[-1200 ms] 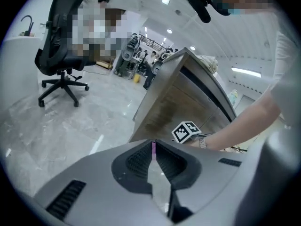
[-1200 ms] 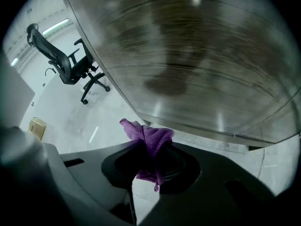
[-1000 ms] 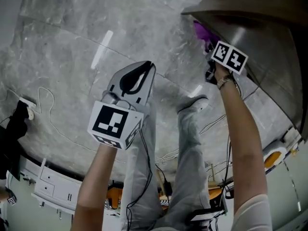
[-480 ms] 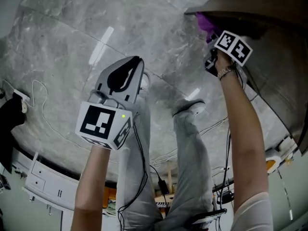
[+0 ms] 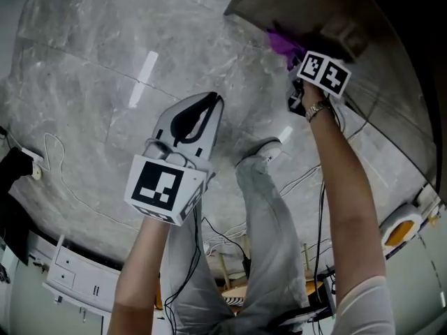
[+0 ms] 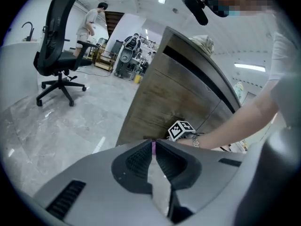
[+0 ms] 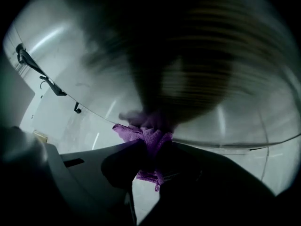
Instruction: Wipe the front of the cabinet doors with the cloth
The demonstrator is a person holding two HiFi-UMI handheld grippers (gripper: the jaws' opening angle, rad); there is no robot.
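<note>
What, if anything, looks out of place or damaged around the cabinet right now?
Nothing stands out on the cabinet door: no damage or spill shows. The right tongs are clamped on the purple cloth at the door; the left tongs are shut and empty. Only loose cables trail across the floor.

Open floor (image 5: 91, 61) lies beside the cabinet (image 5: 307, 5).

The right claw (image 7: 155, 146) clamps purple cloth (image 7: 130, 132) at cabinet front (image 7: 202, 79).
</note>
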